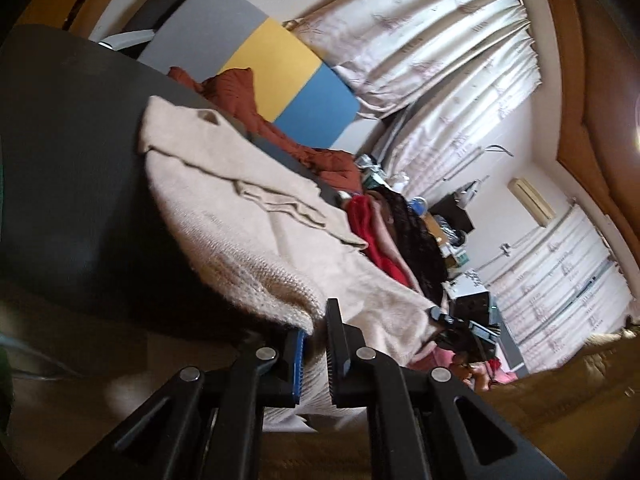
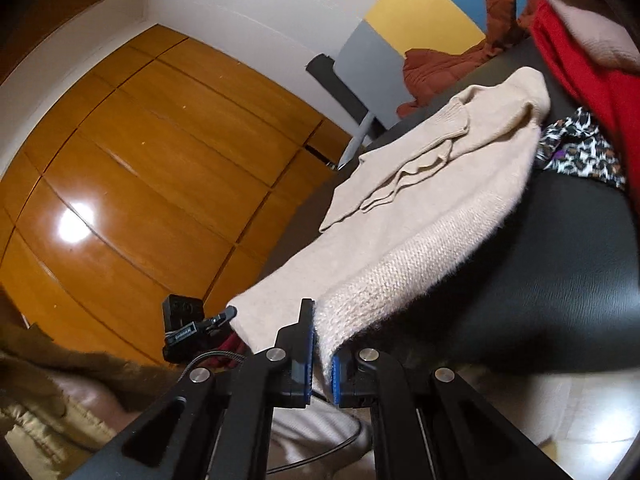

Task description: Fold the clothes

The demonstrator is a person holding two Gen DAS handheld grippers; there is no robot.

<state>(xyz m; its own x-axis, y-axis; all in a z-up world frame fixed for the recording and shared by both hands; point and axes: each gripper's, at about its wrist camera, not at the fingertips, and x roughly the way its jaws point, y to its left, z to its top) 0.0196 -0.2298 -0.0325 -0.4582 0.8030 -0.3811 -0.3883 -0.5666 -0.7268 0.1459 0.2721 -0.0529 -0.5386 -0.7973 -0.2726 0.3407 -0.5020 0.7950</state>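
Sweater (image 1: 248, 216) is a fuzzy cream knit, spread over a dark table (image 1: 72, 184) with its near hem hanging off the edge. Left gripper (image 1: 316, 344) is clamped on that hem, and the right gripper (image 2: 322, 344) pinches the same edge. Red clothes (image 1: 372, 232) and a leopard-print piece (image 2: 580, 152) are piled just beside the sweater, with rust-colored fabric (image 1: 240, 92) farther back.

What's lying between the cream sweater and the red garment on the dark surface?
In the right wrist view, a leopard-print cloth lies between the cream sweater and the red garment, on the dark surface.
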